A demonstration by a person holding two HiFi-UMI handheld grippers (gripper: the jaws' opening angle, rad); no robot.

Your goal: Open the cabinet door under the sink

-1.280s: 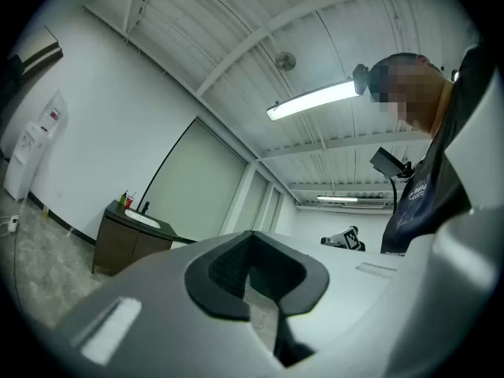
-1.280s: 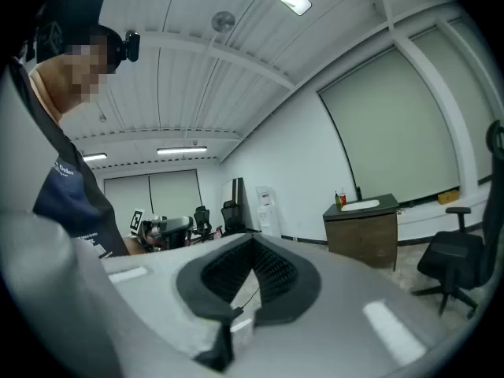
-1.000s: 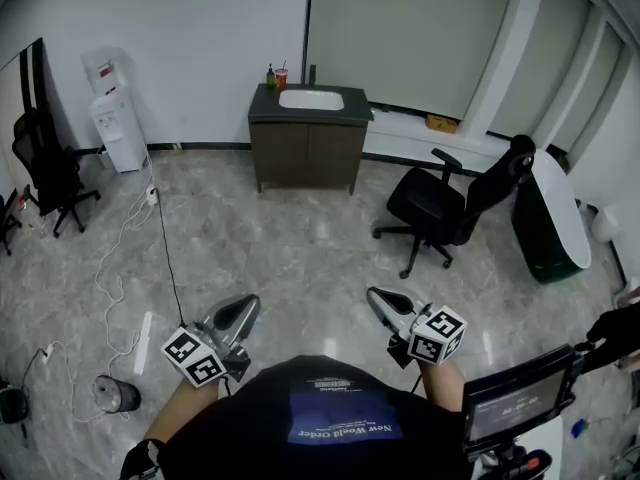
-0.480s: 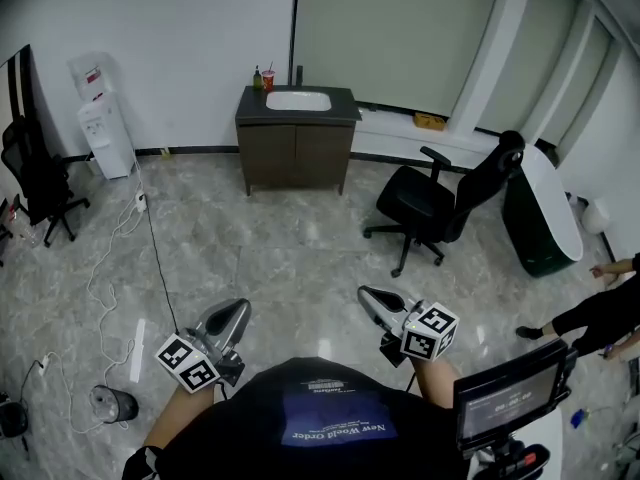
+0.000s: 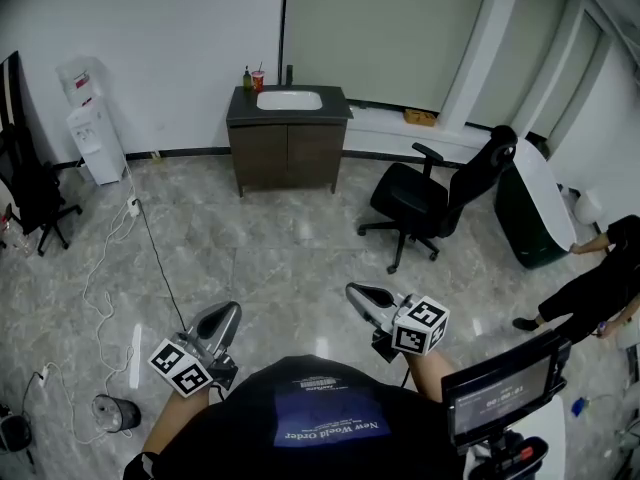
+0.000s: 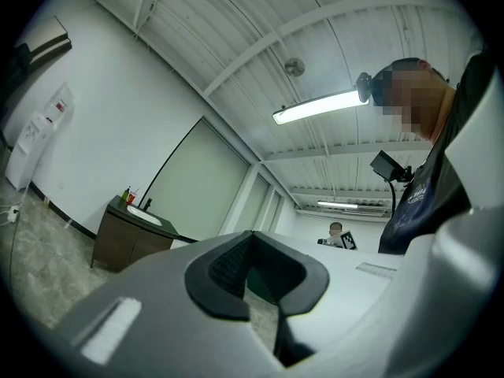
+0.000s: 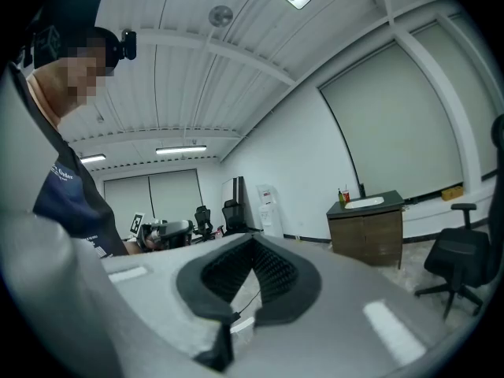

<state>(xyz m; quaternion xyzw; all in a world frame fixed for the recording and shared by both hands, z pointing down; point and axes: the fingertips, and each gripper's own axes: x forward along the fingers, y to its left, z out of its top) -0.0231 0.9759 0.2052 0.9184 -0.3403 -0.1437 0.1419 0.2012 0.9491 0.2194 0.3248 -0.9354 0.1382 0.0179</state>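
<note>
Head view: the cabinet (image 5: pixel 287 154) stands at the far edge of the floor (image 5: pixel 280 258), against the white wall, with a white sink (image 5: pixel 289 99) set in its dark top. Its 2 brown doors (image 5: pixel 262 157) sit flush and closed. A green bottle (image 5: pixel 247 78) and a red cup (image 5: pixel 258 78) stand at the back left corner of the top. Both grippers are well apart from the cabinet, at the near edge of the floor just ahead of the person's chest.

The left gripper (image 5: pixel 227 312) is clenched on nothing, its dark pads together. The right gripper (image 5: pixel 356 293) is likewise clamped together and empty. Both point roughly toward the far wall.

A black office chair (image 5: pixel 428 204) sits right of the cabinet, apart from it. A white water dispenser (image 5: pixel 92 128) stands against the wall to the left, and a black cable (image 5: pixel 158 253) trails over the floor from that side.
</note>
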